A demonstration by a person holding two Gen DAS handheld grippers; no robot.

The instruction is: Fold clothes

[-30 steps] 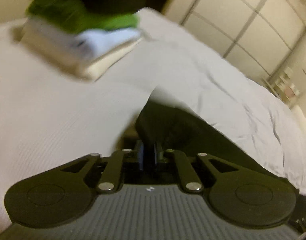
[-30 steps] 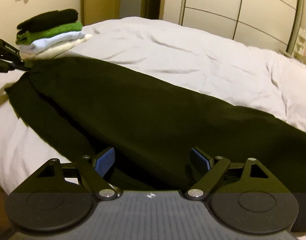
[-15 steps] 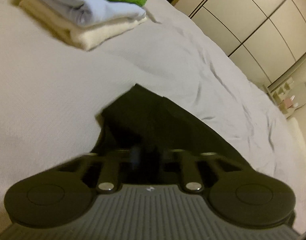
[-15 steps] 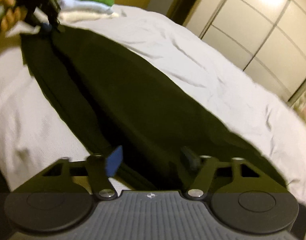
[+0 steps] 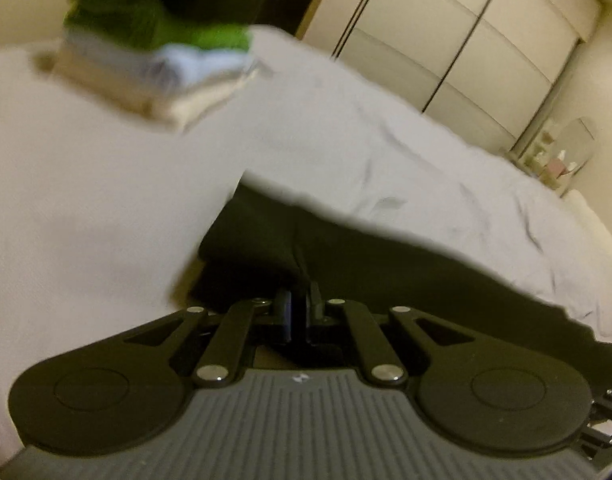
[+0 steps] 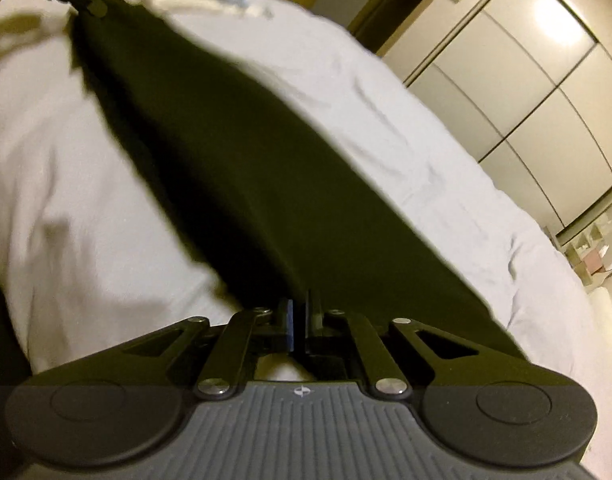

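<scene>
Grippers pinching a black garment over a white bed.
Right gripper (image 6: 299,322) has its jaws pressed onto the near end of the black garment (image 6: 245,168); left gripper (image 5: 299,312) clamps the far end. Cloth stretches between them above the bed (image 5: 85,200). Farther off sits a blurred stack of folded clothes (image 5: 153,60), then wardrobe doors (image 5: 446,40).

A bed with a wrinkled pale sheet (image 5: 406,160) fills the foreground. At 1 o'clock stands a cream panelled wardrobe (image 5: 446,36); a small shelf unit (image 5: 554,160) sits at 3 o'clock. Lighting is warm, dim.
</scene>
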